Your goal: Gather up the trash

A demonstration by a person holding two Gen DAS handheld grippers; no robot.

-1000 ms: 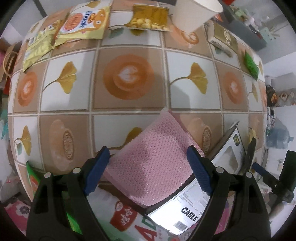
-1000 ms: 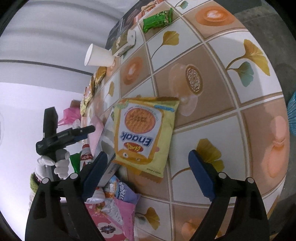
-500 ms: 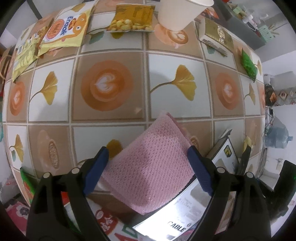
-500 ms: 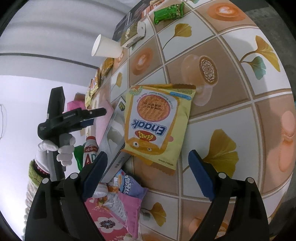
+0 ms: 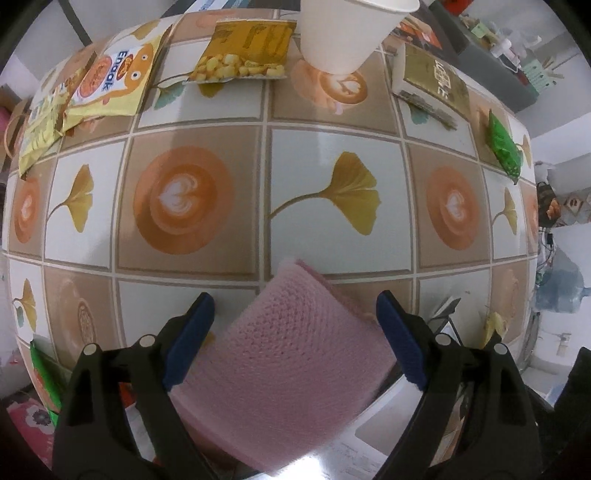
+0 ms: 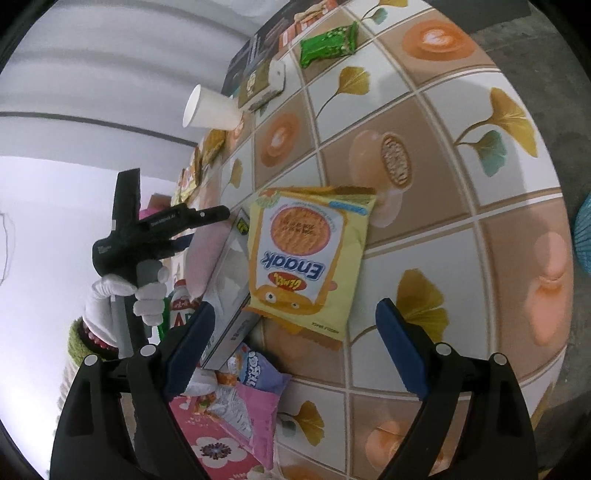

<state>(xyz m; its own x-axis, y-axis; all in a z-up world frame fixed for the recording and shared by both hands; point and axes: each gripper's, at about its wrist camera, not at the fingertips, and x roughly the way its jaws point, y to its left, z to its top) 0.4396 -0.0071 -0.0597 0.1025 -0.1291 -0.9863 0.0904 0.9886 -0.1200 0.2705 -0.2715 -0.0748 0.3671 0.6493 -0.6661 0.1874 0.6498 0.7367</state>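
Pink cloth (image 5: 280, 354) hides most of a white box (image 5: 373, 439), label unreadable. Left gripper (image 5: 295, 325) jaws wide apart w/ cloth between, contact unclear. Right gripper (image 6: 295, 325) wide apart, holding nothing, above yellow Enaak packet (image 6: 306, 258) on tiled table (image 6: 443, 206).

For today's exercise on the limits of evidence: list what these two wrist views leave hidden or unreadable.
- Left wrist view: the box under the pink cloth; cloth and glare hide its label.
- Left wrist view: the paper cup; its rim is cut by the top edge.
- Right wrist view: the left gripper shows side-on; its opening is unclear.
- Right wrist view: packets beyond it are too small.
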